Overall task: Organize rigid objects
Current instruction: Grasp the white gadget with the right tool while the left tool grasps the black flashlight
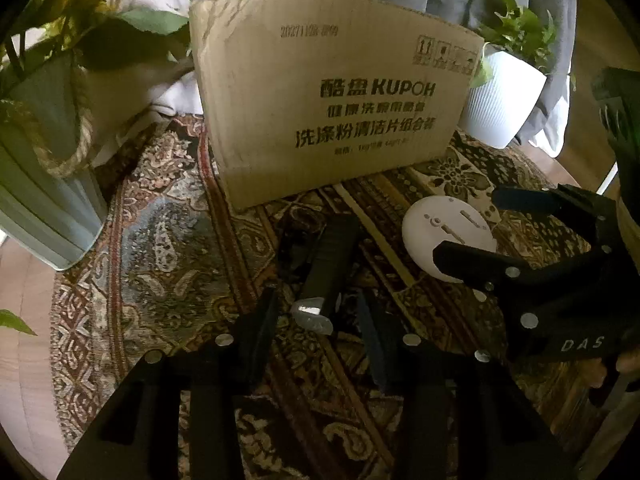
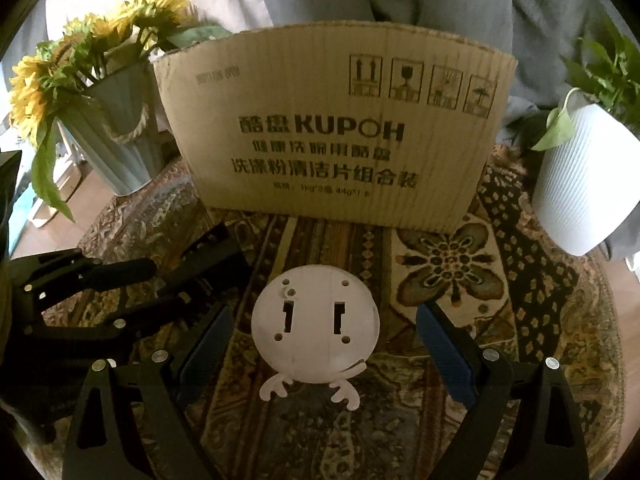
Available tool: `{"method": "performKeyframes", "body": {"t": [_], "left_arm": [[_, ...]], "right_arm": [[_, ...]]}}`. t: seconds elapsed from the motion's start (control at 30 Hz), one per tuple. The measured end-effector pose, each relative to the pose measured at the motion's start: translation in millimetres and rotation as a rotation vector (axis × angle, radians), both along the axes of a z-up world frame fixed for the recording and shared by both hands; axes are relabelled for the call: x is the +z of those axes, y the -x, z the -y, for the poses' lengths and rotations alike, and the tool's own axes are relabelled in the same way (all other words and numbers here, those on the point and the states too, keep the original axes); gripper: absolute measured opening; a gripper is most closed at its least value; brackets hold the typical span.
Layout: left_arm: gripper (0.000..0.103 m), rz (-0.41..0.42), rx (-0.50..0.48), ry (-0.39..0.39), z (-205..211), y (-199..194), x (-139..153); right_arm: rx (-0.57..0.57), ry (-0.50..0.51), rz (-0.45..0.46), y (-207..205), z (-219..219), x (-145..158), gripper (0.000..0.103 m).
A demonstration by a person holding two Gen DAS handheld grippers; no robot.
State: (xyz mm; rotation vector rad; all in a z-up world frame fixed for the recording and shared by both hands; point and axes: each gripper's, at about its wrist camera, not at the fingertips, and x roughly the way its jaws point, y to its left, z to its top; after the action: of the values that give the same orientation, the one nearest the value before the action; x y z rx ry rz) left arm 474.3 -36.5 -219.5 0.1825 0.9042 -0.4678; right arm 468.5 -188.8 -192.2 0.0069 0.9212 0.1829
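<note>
Left wrist view: the left gripper (image 1: 318, 320) points down at a patterned cloth (image 1: 160, 264) on the round worktop. Its jaws stand narrowly apart on either side of a black tool (image 1: 330, 256) with a silver tip, which lies on the cloth; whether the pads touch it I cannot tell. At 12 o'clock stands a cardboard box (image 1: 332, 112). At 3 o'clock the right gripper (image 1: 476, 224) reaches over a white disc (image 1: 444, 236). A sunflower vase (image 1: 44, 184) stands at 9 o'clock, a white pot (image 1: 504, 104) at 2 o'clock.

Right wrist view: the right gripper (image 2: 320, 344) has its jaws wide apart, 1 blue pad on each side of the disc (image 2: 316, 324) (4 holes, 2 slots, small antler-shaped feet), touching neither. The disc lies flat on the cloth (image 2: 520, 280), just before the box (image 2: 336, 136). The left gripper (image 2: 160, 280) shows at 9 o'clock, the vase (image 2: 116, 140) at 10 o'clock, the pot (image 2: 580, 184) at 2 o'clock.
</note>
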Motion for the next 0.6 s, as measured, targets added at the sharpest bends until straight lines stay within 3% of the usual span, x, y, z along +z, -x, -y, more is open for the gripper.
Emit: {"method": "performKeyframes", "body": {"t": [0.53,0.6], "left_arm": [[0.030,-0.056,0.045,0.100,3.8,-20.6,-13.0],[0.029,-0.052,0.058,0.108,4.4,-21.8,-13.0]], "right_arm": [[0.017,-0.029,-0.056,-19.9,1.5,-21.9,0.092],[0.023,-0.032,-0.058,-20.7,2.1,-24.1,0.087]]}}
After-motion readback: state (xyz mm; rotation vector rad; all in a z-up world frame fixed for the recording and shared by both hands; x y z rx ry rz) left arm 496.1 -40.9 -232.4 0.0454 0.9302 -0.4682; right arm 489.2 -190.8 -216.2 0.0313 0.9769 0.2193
